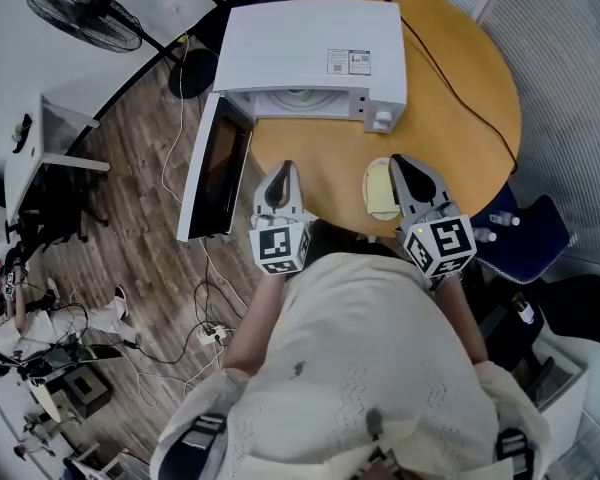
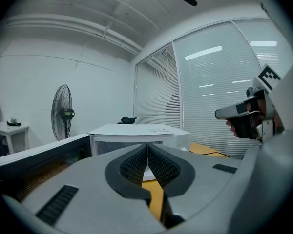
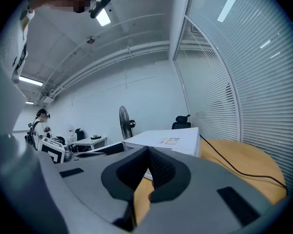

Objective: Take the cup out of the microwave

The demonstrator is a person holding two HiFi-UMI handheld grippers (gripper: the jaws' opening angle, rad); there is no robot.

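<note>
A: Where's the cup?

B: Inside the microwave (image 1: 310, 43), I think. The door (image 1: 220, 168) hangs wide open to the left, and a pale round rim (image 1: 301, 96) shows in the mouth of the cavity. I take that for the cup, though little of it is visible.

A: And the jaws?

B: Both pairs are closed with nothing between them. The left gripper (image 1: 280, 190) and the right gripper (image 1: 408, 173) hover over the near edge of the round wooden surface (image 1: 460, 98), short of the opening. A flat pale yellow thing (image 1: 381, 190) lies just beside the right one.

A: So one pair has to open before going in. How would the cup handle?

B: Probably stiff and fairly light, with a smooth wall that could slip between the pads. It may be warm or hold liquid, so I'd keep it upright.

A: Where would you take hold?

B: Across the wall just below the rim, one jaw on each side. I can't see a handle from here. The cavity roof is low, so draw it out level before lifting
</note>
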